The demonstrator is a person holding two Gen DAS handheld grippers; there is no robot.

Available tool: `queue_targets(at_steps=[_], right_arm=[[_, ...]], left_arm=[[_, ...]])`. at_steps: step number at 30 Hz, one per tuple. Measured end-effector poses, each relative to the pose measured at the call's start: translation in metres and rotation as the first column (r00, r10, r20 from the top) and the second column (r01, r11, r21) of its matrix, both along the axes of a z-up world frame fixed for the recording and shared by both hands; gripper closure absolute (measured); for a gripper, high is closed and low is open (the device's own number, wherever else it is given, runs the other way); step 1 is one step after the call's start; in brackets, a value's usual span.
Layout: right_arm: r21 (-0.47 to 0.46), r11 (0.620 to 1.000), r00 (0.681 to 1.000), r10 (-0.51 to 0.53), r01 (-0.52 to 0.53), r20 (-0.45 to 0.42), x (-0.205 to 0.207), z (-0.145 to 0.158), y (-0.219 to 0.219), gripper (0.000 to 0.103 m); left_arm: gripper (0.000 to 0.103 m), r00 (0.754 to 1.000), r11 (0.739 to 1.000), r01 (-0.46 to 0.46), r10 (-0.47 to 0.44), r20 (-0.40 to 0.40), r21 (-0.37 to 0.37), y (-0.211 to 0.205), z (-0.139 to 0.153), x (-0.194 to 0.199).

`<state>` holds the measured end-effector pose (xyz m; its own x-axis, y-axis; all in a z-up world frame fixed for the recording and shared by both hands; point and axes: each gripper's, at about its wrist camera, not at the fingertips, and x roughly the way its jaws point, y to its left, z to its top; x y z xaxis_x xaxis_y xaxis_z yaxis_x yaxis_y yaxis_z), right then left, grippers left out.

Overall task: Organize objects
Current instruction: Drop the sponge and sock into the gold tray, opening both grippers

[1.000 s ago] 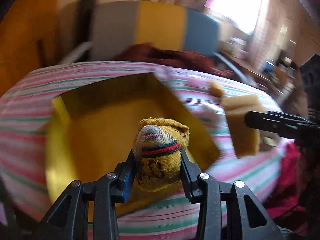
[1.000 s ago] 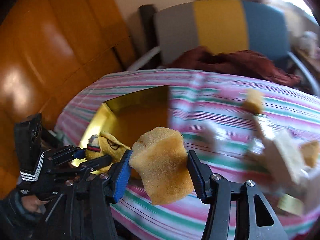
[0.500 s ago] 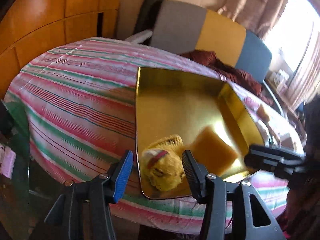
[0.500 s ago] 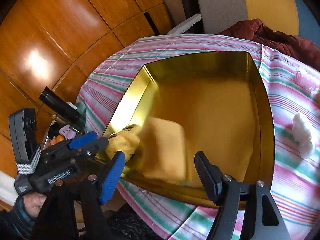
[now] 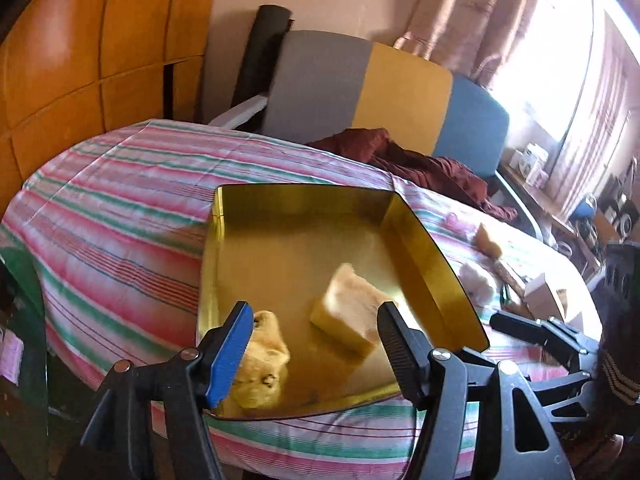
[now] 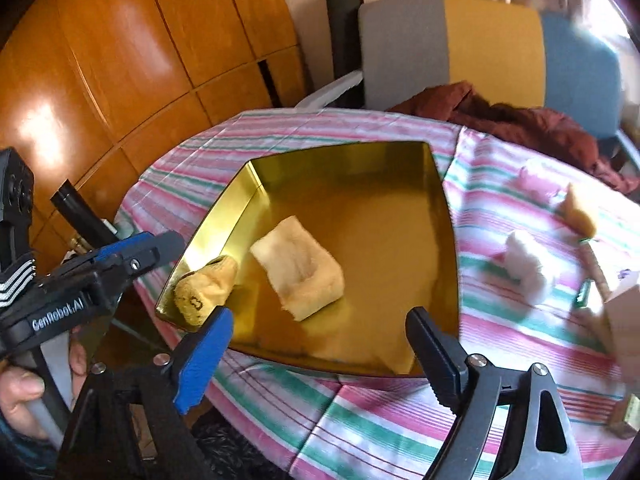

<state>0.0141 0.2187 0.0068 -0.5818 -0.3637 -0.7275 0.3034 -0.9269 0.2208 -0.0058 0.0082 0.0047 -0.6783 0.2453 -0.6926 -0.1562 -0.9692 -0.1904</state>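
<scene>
- The left gripper [image 5: 316,344] has just been opening its jaws; they stand released, nothing pressed between the pads. The small yellow rolled sock [image 5: 262,360] lies just past its blue left finger [image 5: 230,354], loose on the tray floor at the near corner.
- The right gripper [image 6: 320,354] has likewise just been opening; its jaws are spread wide and hold nothing. The pale yellow foam sponge block [image 6: 300,268] lies on the tray floor beyond them, apart from both fingers.
- Both things rest inside the shallow gold metal tray [image 6: 360,160], the sock [image 6: 206,294] at the near left corner, the sponge just beside it toward the middle.
- The tray sits on a round table under a pink, green and white striped cloth [image 6: 400,420].
- To the tray's right on the cloth lie a white fluffy wad [image 6: 526,268] and another yellow sponge piece [image 6: 578,208], well apart from the tray.
- Behind the table, a grey, yellow and blue chair back [image 5: 380,84] with a dark red garment [image 5: 420,164] draped on the seat.
</scene>
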Motion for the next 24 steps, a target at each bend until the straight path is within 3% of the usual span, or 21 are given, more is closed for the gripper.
queue_targets(at_steps=[3, 6, 13, 24], right_arm=[[0.019, 1.000, 0.999, -0.022, 0.022, -0.033, 0.005, 0.004, 0.004, 0.012], [0.022, 0.999, 0.998, -0.041, 0.042, -0.053, 0.008, 0.006, 0.009, 0.011], [0.015, 0.996, 0.994, -0.081, 0.083, -0.067, 0.012, 0.006, 0.025, 0.011], [0.015, 0.977, 0.977, -0.210, 0.211, -0.039, 0.018, -0.006, 0.074, 0.010]], left_arm=[[0.038, 1.000, 0.997, -0.002, 0.000, -0.019, -0.080, 0.014, 0.002, 0.005], [0.038, 1.000, 0.993, 0.009, -0.011, -0.016, -0.114, 0.022, 0.001, 0.007], [0.038, 0.999, 0.994, 0.045, -0.043, 0.023, -0.097, 0.031, -0.002, 0.005], [0.038, 0.983, 0.981, 0.181, -0.178, 0.043, -0.077, 0.058, -0.003, 0.007]])
